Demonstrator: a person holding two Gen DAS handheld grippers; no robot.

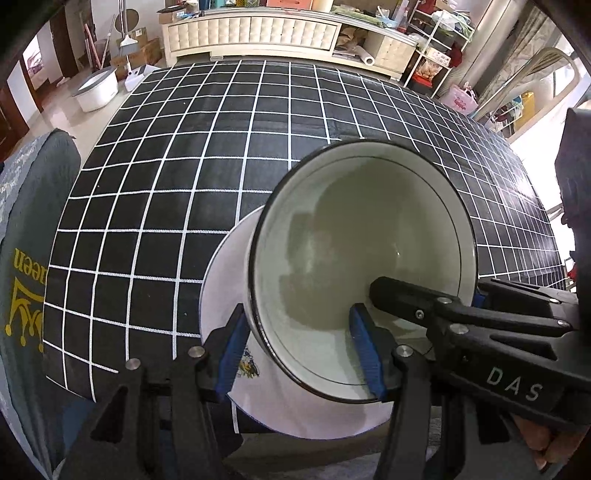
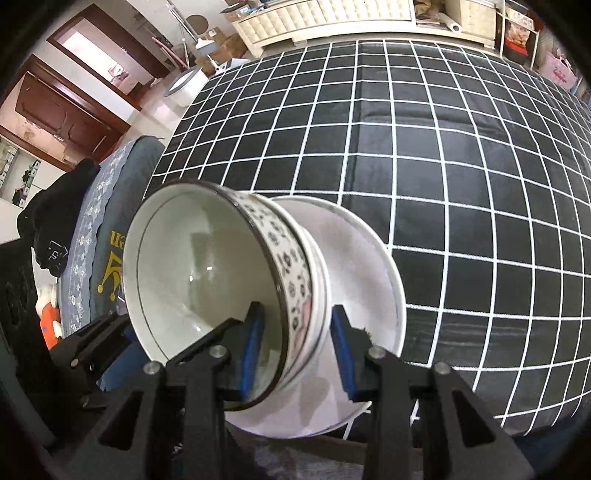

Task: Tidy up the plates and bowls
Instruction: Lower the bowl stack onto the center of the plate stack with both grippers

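Observation:
A white bowl [image 1: 354,236] with a dark rim and a patterned outside [image 2: 280,258] tilts on its side over a white plate [image 1: 221,280] at the table's front edge. The plate [image 2: 362,266] carries a small coloured print. My right gripper [image 2: 297,349] is shut on the bowl's wall, one pad inside and one outside. In the left wrist view the right gripper [image 1: 424,291] comes in from the right. My left gripper [image 1: 299,350] stands open, straddling the bowl's near rim with a wide gap between its pads.
A black tablecloth with a white grid [image 1: 207,155] covers the table beyond the plate. A grey cushion with yellow print [image 1: 26,258] sits at the left edge. A cream cabinet [image 1: 258,33] and a white tub [image 1: 98,88] stand on the floor beyond.

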